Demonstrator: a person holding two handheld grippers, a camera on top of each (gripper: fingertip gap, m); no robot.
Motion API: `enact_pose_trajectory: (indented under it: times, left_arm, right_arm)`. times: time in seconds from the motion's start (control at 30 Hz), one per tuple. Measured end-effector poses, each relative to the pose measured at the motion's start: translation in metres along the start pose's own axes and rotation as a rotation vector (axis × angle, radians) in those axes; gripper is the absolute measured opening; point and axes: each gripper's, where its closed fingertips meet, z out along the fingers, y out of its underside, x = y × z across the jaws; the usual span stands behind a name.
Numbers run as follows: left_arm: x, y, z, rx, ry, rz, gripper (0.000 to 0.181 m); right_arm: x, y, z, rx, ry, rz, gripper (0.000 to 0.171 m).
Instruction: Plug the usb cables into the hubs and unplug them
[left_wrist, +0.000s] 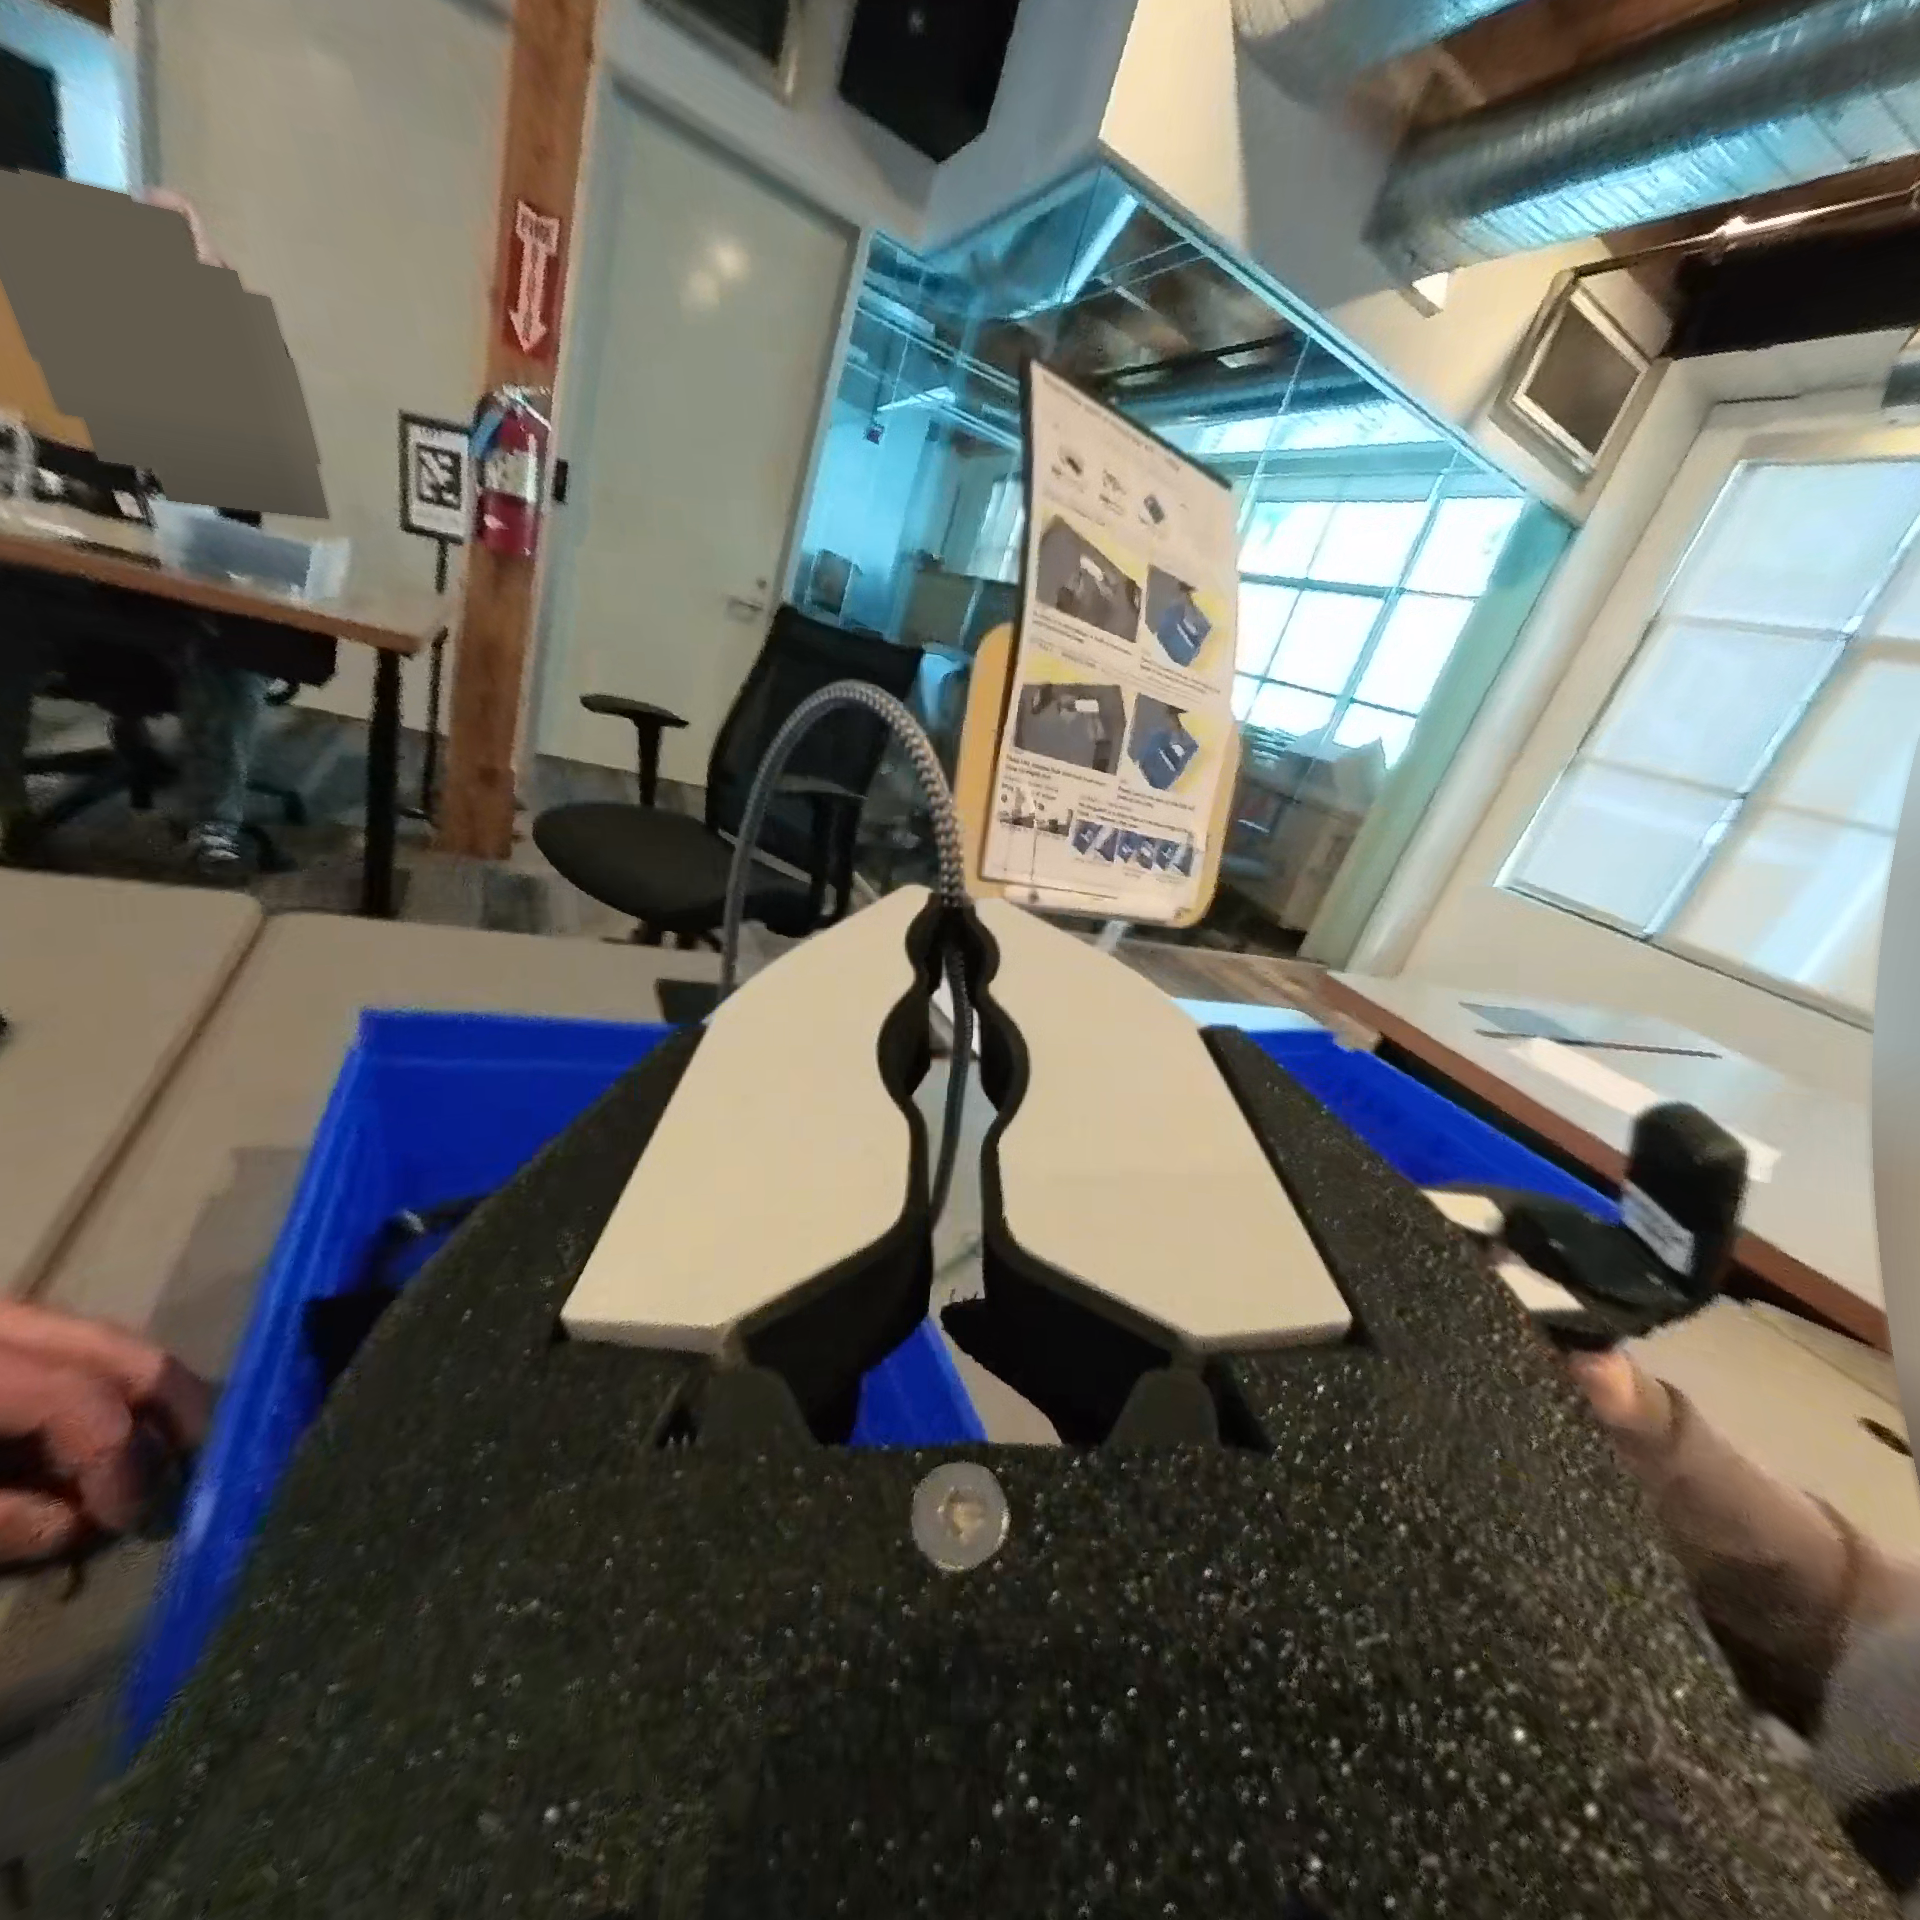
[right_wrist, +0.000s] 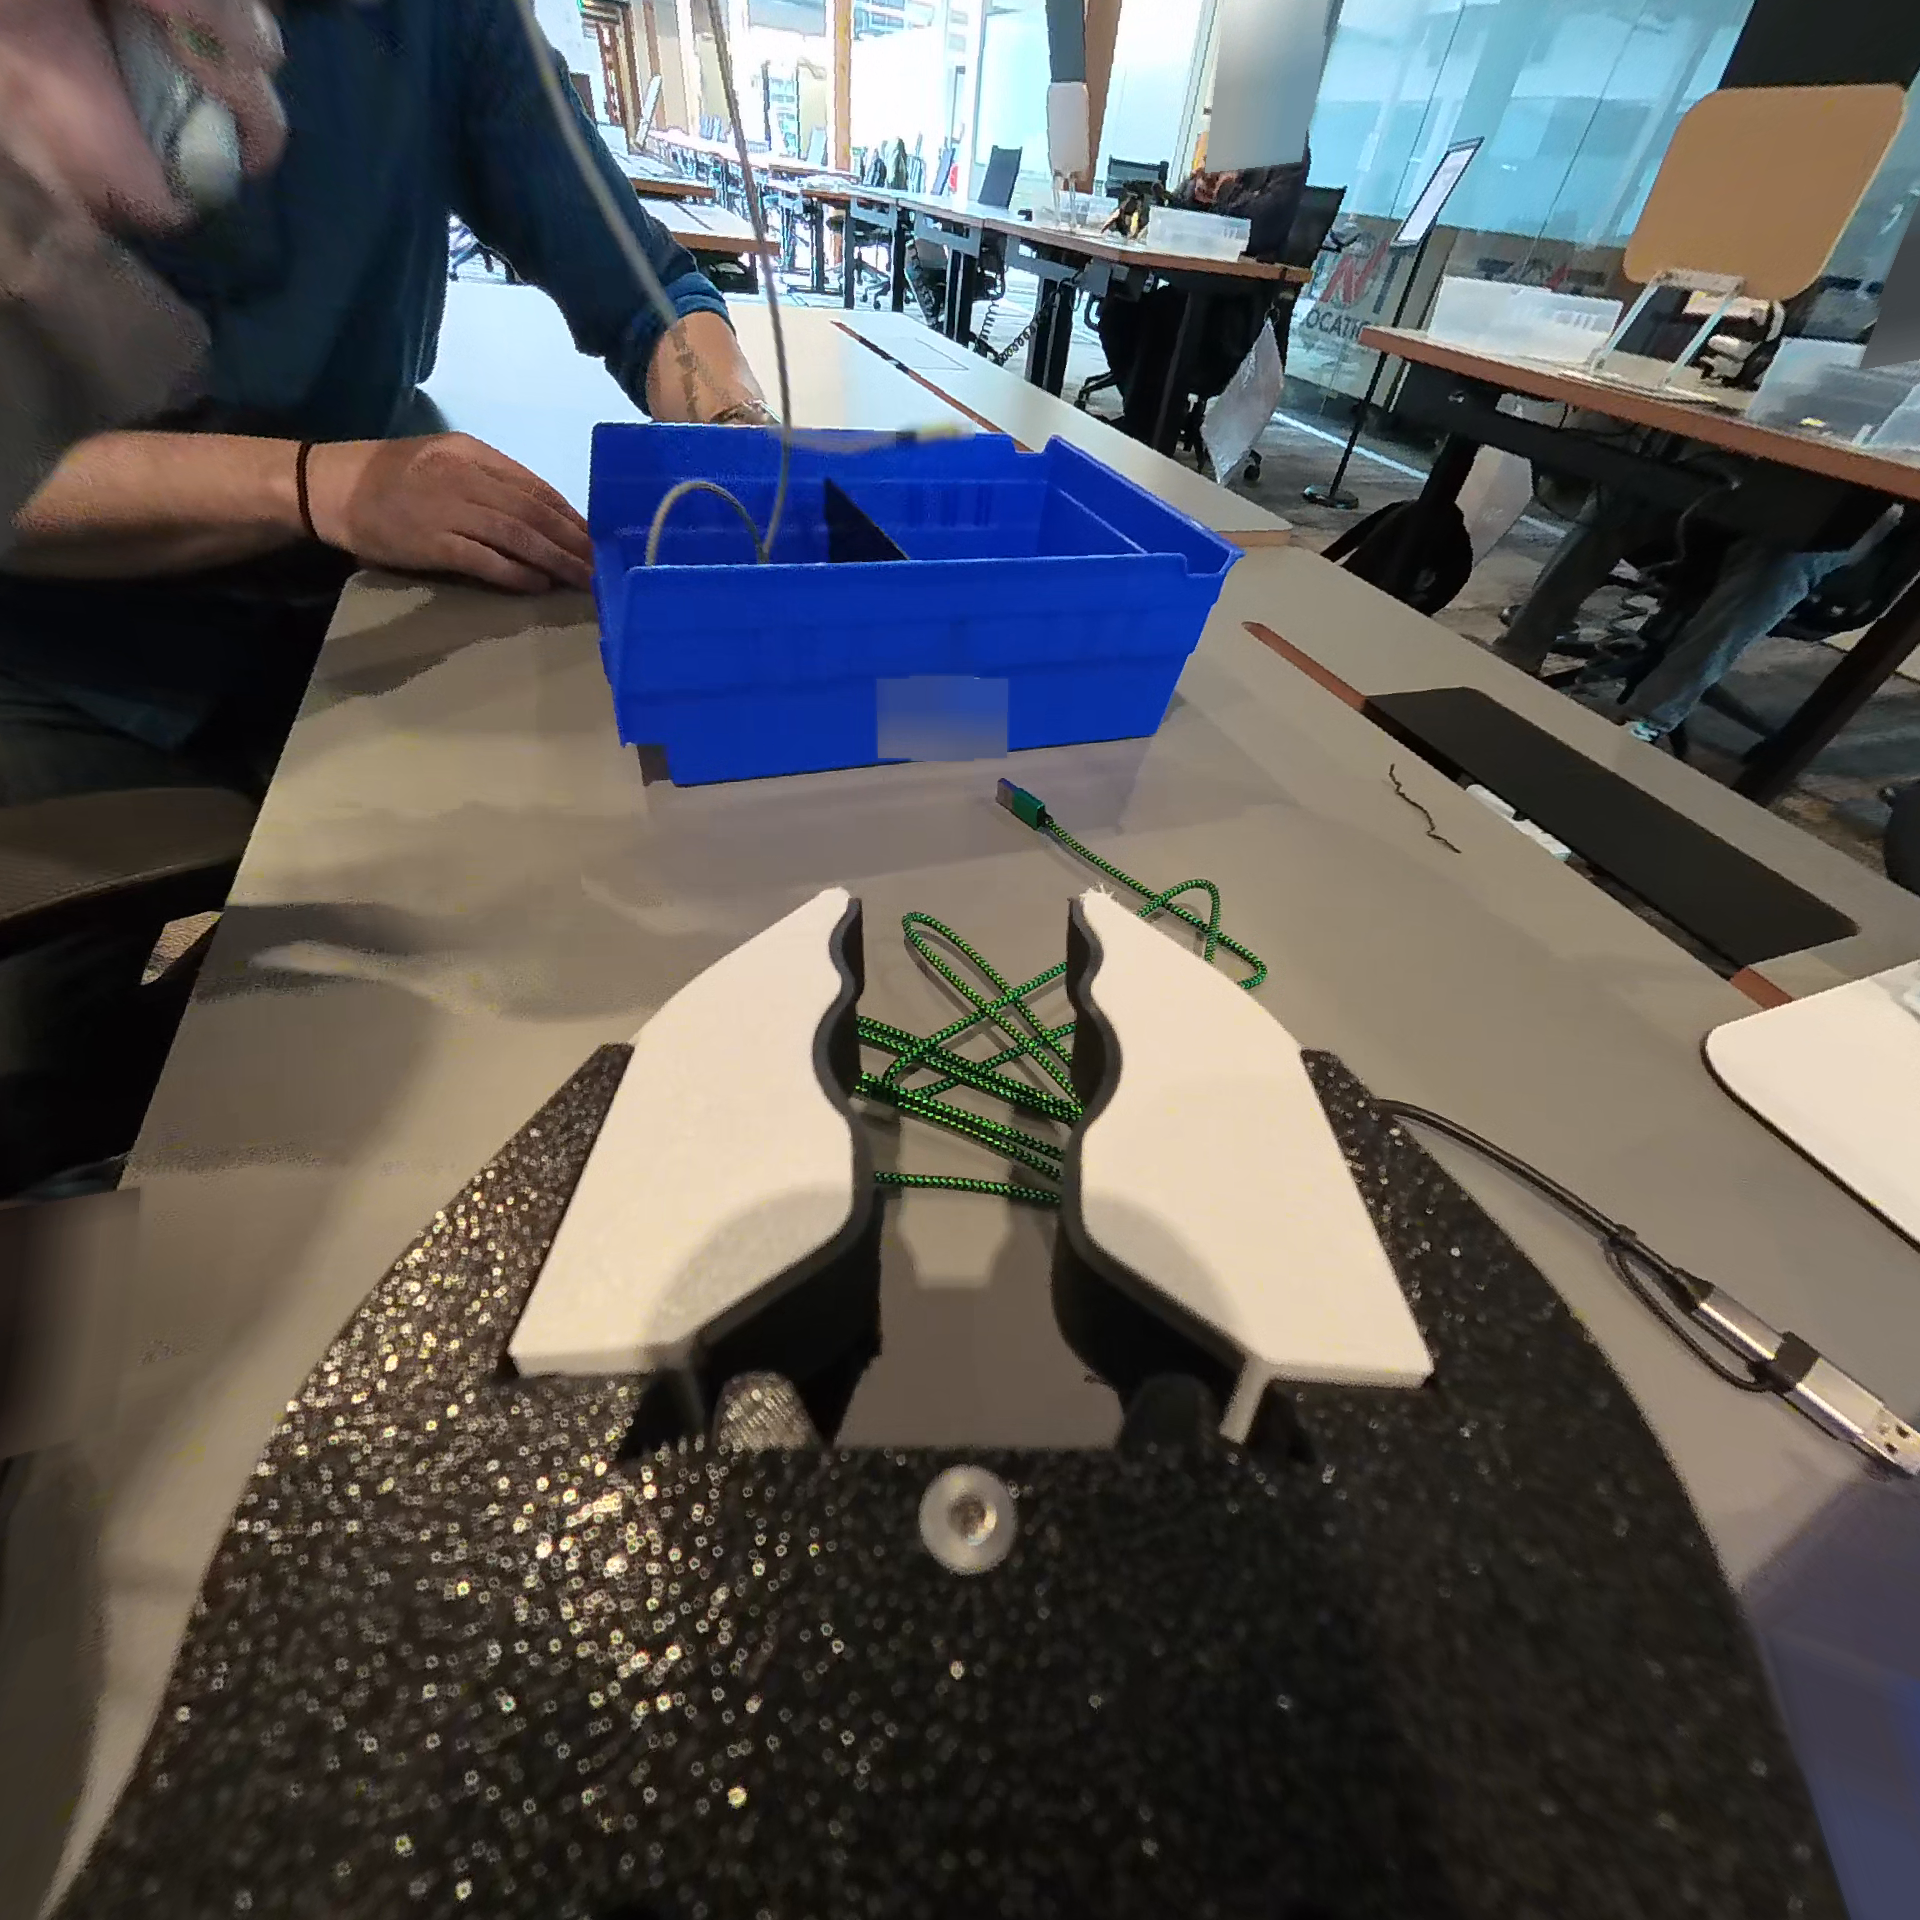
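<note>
My left tongs (left_wrist: 954, 920) are clamped on the grey braided cable (left_wrist: 831, 727), lifted above the blue bin (left_wrist: 436, 1122). My right tongs (right_wrist: 966, 914) stand apart over the green cable (right_wrist: 966, 1060) on the surface (right_wrist: 468, 883); I should drop straight onto its plug (right_wrist: 1018, 802) just ahead.

The right gripper (right_wrist: 964, 920) hovers low over the grey table (right_wrist: 416, 914) with its two white fingers (right_wrist: 727, 1122) spread apart. Between and just beyond them lies a loosely tangled green braided USB cable (right_wrist: 977, 1060), its plug (right_wrist: 1020, 802) pointing toward a blue bin (right_wrist: 914, 634) farther back. A grey cable (right_wrist: 769, 312) hangs down into the bin's left compartment. A person's hand (right_wrist: 457, 509) rests flat beside the bin. A black cable with a silver adapter (right_wrist: 1766, 1351) lies at the right.
</note>
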Motion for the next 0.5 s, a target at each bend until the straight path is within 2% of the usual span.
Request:
enact_pose_trajectory:
  times: [0.17,0.37,0.5]
  left_arm:
    - [-0.017,-0.013,-0.001,-0.047,-0.141,0.122,0.003]
    - [-0.045,0.027,-0.014,-0.233,-0.227,0.123,0.003]
    - [-0.054,0.054,-0.019,-0.377,-0.207,0.162,0.002]
  right_arm:
    - [0.001,0.001,0.0,-0.004,0.007,-0.006,0.036]
    - [0.004,-0.001,-0.002,0.002,0.015,0.001,0.035]
    - [0.004,0.0,-0.002,0.003,0.014,0.01,0.035]
